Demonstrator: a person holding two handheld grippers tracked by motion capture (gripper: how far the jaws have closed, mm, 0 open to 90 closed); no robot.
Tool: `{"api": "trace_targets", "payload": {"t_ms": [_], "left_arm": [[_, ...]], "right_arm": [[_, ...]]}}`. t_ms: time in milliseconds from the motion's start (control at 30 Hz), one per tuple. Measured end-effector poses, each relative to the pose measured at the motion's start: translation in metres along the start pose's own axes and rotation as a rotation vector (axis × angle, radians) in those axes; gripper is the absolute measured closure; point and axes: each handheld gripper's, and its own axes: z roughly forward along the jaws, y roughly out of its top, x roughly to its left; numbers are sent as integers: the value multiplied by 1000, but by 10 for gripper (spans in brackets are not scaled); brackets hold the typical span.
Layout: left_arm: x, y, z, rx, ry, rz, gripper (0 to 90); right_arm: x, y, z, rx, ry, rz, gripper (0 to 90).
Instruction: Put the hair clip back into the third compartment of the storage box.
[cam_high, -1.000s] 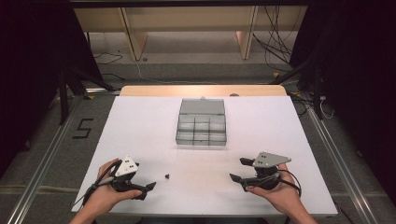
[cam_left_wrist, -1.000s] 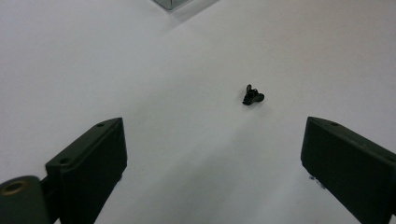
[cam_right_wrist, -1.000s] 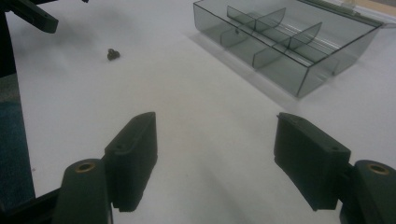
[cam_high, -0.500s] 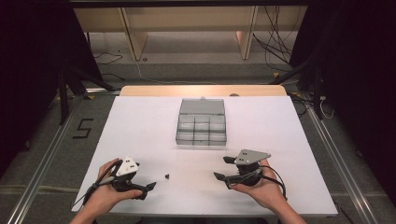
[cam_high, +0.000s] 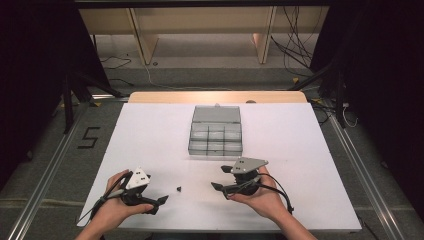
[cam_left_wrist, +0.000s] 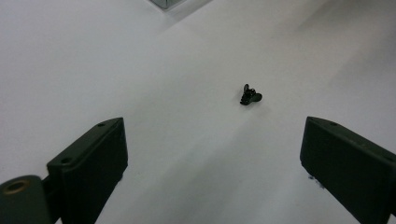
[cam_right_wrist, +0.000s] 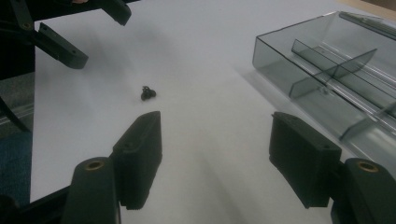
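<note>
Right gripper (cam_high: 220, 178) is sitting low over the white table (cam_high: 300, 150), jaws spread with nothing between them; they have just been closing a little. It is pointing toward the small black part (cam_high: 178, 189), which is lying on the bare table between the two grippers, apart from both. In the right gripper view the part (cam_right_wrist: 148, 93) is lying ahead of the jaws, left of their gap. Left gripper (cam_high: 161, 202) is resting near the table's front edge, jaws wide apart and empty. Clear compartment box (cam_high: 216, 136) is standing farther back, lid open.
</note>
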Motion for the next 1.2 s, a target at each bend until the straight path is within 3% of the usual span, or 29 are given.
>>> {"api": "trace_targets", "payload": {"t_ms": [767, 1200], "left_arm": [[0, 0, 1, 5, -1, 6, 72], [0, 0, 1, 5, 0, 7, 73]], "right_arm": [[25, 20, 70, 54, 94, -40, 379], [36, 27, 107, 128, 125, -70, 456]]}}
